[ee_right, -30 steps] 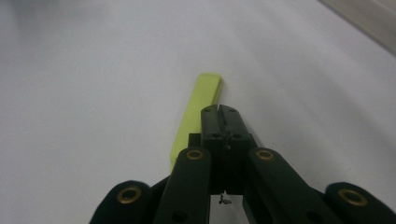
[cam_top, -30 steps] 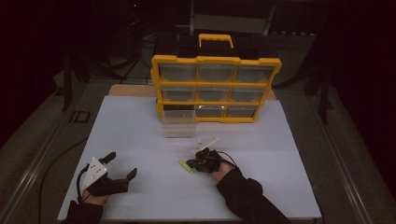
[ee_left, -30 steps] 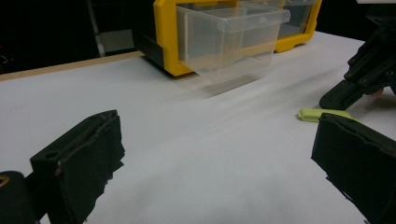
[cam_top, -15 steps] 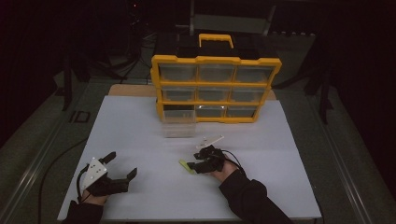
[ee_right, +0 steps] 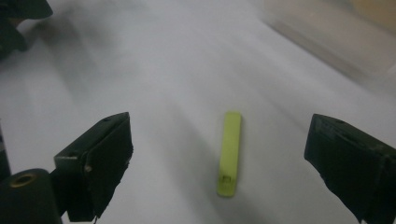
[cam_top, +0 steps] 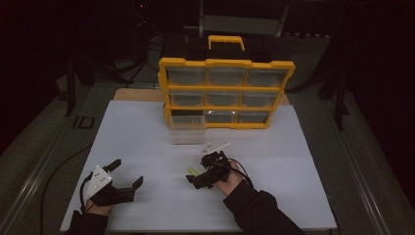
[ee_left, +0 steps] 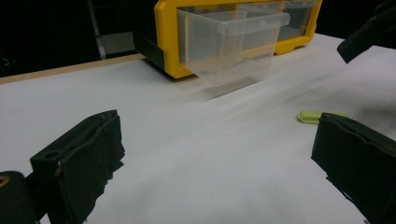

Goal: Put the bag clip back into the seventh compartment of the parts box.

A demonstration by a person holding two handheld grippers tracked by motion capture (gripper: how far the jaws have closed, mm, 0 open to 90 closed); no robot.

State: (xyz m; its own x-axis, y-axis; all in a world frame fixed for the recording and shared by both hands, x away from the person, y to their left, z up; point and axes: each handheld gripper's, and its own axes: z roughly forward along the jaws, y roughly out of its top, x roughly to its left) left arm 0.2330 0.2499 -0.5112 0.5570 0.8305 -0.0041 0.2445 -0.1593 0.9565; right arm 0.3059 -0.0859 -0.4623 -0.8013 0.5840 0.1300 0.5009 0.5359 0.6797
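right gripper [ee_right: 219,172] just opening, jaws wide — green strip [ee_right: 229,151] lying free beneath

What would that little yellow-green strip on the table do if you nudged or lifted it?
The yellow-green strip lies flat on the white table, so it would probably slide, not roll. It looks thin and small, likely light. Its straight, moulded shape suggests stiff plastic, though its low profile may make gripping fiddly.

The yellow organizer [cam_top: 226,93] is blocking the far middle of the white tabletop [cam_top: 303,161], and a clear drawer [cam_top: 187,133] is jutting out just before its lower left compartment. Wide bare surface is lying open between the left gripper [cam_top: 126,174] and right gripper [cam_top: 195,177]; there a green strip [ee_right: 229,151] is lying, probably too flat to hinder.
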